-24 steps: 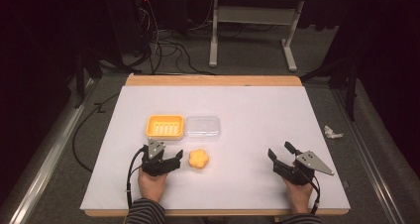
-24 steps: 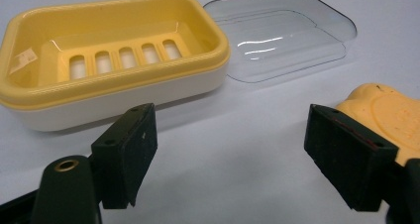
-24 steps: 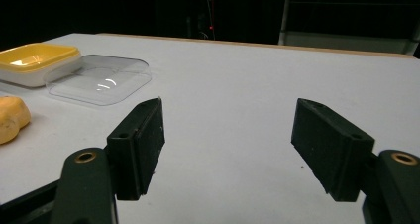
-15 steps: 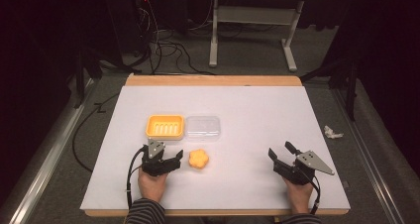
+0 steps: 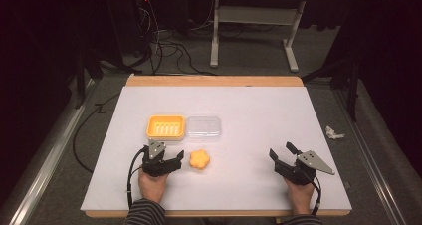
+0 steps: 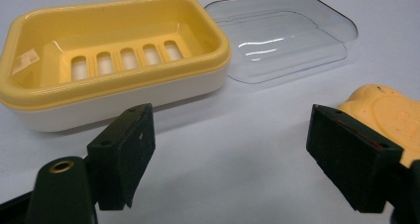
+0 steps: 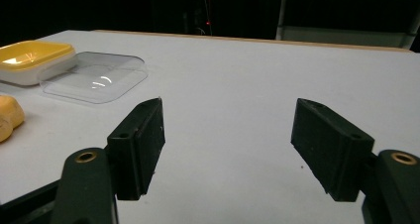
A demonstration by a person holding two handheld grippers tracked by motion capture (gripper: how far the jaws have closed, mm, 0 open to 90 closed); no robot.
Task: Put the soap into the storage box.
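The flower-shaped soap (image 5: 199,159) lies near the surface's near edge, just beside the spread, empty left tool (image 5: 171,161), well apart from the spread right tool (image 5: 281,152).

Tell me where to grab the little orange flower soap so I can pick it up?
Pinch the orange flower soap across its scalloped sides, coming from above. It lies flat on the white table, so its broad top gives nothing to squeeze, while the notches between petals may keep jaws from slipping. The open left hand-held gripper sits right beside it.
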